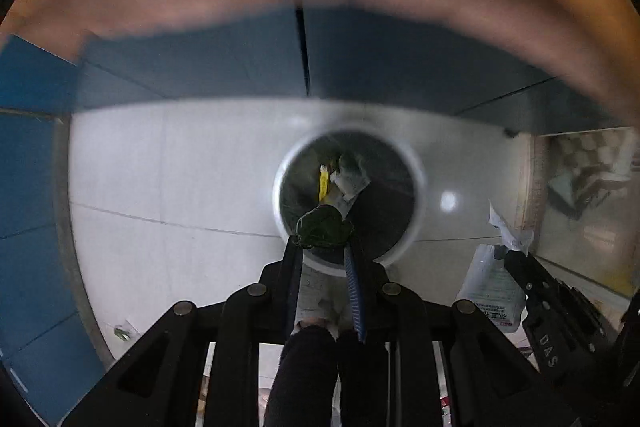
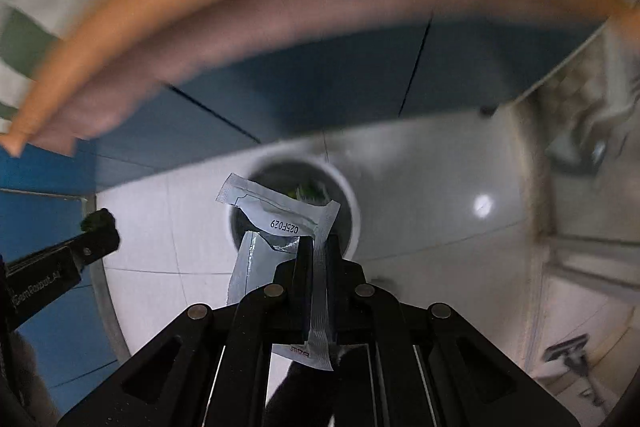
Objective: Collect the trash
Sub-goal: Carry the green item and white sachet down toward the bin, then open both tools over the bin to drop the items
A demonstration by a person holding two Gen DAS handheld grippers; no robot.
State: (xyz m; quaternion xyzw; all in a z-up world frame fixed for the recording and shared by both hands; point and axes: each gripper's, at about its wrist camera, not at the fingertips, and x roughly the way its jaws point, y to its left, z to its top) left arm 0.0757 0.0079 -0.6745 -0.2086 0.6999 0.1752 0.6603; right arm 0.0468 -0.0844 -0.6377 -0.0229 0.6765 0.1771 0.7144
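Two loads hung over the white bin (image 1: 416, 187), which already held scraps: left claw (image 1: 322, 247) clenched on a dark, possibly leafy wad (image 1: 322, 227), right claw (image 2: 316, 247) clenched on a torn sachet (image 2: 280, 215), neither dropped yet.

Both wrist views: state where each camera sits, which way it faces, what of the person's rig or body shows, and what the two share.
Left wrist: sits behind the left gripper, facing down into the white bin; its fingers pinch a dark green wad; the right gripper and the person's legs show below.
Right wrist: sits behind the right gripper, facing down and clamping a silver torn wrapper; the left gripper shows at left.
Shared: bin, white floor tiles, blue cabinet.
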